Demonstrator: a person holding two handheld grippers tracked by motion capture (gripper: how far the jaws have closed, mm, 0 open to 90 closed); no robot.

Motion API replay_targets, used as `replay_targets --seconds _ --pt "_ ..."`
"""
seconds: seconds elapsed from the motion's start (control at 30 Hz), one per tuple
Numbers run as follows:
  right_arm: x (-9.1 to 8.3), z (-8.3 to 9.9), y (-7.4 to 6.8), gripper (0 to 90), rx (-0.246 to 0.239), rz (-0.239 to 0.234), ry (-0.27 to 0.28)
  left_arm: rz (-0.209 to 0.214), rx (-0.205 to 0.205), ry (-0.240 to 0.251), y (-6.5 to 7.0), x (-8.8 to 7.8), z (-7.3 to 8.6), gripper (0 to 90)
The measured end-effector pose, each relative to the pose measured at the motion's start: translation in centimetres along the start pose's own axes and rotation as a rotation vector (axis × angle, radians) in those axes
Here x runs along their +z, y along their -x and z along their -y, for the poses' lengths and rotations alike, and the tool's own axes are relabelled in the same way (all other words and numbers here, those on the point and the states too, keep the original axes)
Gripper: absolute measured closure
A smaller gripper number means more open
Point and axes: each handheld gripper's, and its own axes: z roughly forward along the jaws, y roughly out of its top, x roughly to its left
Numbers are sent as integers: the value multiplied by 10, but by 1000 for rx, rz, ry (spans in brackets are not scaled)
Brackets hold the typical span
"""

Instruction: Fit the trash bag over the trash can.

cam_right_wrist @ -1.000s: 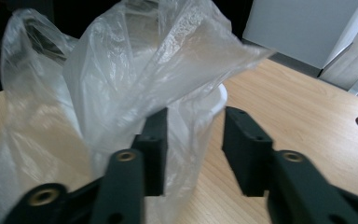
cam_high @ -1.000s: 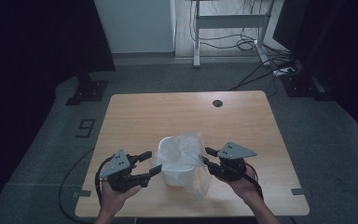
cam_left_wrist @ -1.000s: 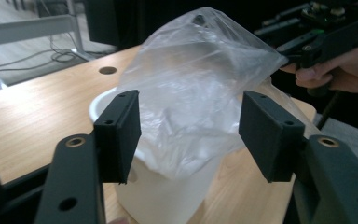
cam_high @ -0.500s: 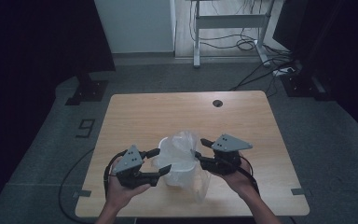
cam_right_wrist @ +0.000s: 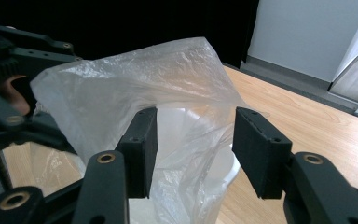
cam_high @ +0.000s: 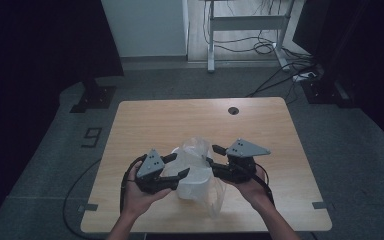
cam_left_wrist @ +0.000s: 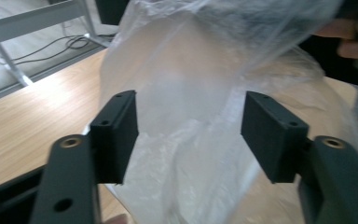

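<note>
1. Plastic bag sits near the front edge of the wooden table, between the two claws. It is thin and see-through. Something white and round, maybe a cup or a bowl, is inside it, but the crinkly film makes it hard to be sure.

2. Left gripper is at the bag's left side. Its jaws have just been closing a little, but in the left gripper view they stand apart, with a fold of the bag hanging in the gap. The pads do not press on it, so this claw is open and holds nothing.

3. Right gripper is at the bag's right side. Its jaws have just been opening. In the right gripper view the bag's film lies between the pads, and they do not pinch it. This claw is open too.

4. I think the step in hand is getting hold of the bag's two sides, to pull its mouth wide or to lift it.

5. Next, each claw needs to slide onto one thin edge of film and squeeze shut. The film is slippery and floppy, so the pinch must be firm.

6. A number 9 is marked on the grey floor to the left of the table. I can read no brand or label on the bag.
</note>
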Motion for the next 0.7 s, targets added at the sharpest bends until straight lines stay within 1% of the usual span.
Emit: replay_targets --seconds 0.03,0.07,0.1,0.13,0.17,0.2,0.23,0.3,0.37,0.43,0.5,0.6,0.67,0.7 --pt "0 0 0 500 1 0 2 -9 2 -4 0 1 -1 431" --pt "0 0 0 500 2 -1 2 -25 2 -4 1 3 -2 495" --pt "0 0 0 501 2 -1 2 -27 2 -2 0 3 -3 555" --pt "0 0 0 501 1 0 0 3 -3 -1 -1 3 -4 667" --pt "0 0 0 501 2 0 -1 27 -14 3 -3 3 -5 725" --pt "0 1 0 501 0 1 -1 33 -16 2 -4 3 -6 778" --pt "0 2 0 501 -5 2 -4 33 -18 3 -5 2 -7 809" --pt "-1 4 0 501 -3 5 -9 40 -28 15 -9 0 -9 848" --pt "0 7 2 501 -5 13 -18 52 -48 24 -14 -2 -10 870" --pt "2 9 4 500 -3 30 -26 45 -59 36 -18 -4 -11 879" --pt "3 10 8 500 10 44 -32 51 -72 46 -22 -6 -11 886" --pt "5 10 13 507 23 45 -38 49 -85 50 -28 -7 -10 888" --pt "8 10 15 553 22 39 -42 48 -88 56 -31 -8 -9 891" --pt "9 10 15 610 17 36 -50 50 -88 59 -32 -9 -8 891"
